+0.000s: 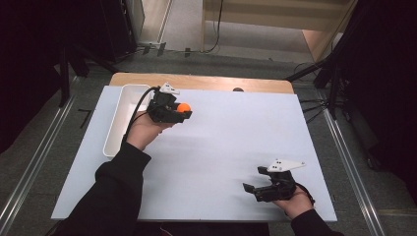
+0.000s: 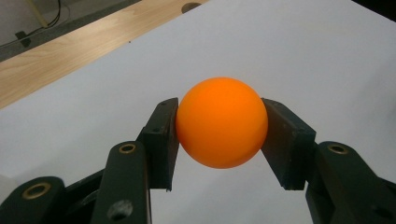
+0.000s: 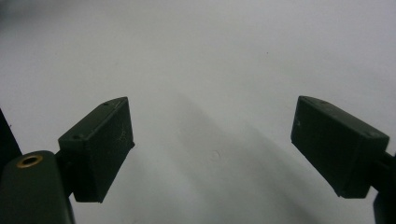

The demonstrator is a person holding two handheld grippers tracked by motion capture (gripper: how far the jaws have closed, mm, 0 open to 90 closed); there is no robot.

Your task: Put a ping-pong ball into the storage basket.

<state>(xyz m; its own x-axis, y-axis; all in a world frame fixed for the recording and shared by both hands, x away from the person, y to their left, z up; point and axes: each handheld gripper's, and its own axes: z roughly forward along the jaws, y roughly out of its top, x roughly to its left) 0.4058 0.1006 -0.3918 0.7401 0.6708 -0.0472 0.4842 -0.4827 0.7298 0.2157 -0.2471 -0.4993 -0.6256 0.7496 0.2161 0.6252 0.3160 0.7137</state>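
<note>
Orange ball [image 2: 221,122] pinched between left gripper [image 1: 183,112] fingers [image 2: 159,133], lifted off white counter [image 1: 221,147] just beside tray [image 1: 119,118], likely for drop-in; right gripper [image 1: 252,189] idle, fingers spread wide, empty

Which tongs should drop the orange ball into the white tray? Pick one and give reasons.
Left. The left tongs already clamp the orange ball and sit right beside the white tray. The right tongs are open, empty and at the table's near right corner.

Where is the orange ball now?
The orange ball is clamped in the left tongs, upper left in the high view, just right of the white tray.
</note>
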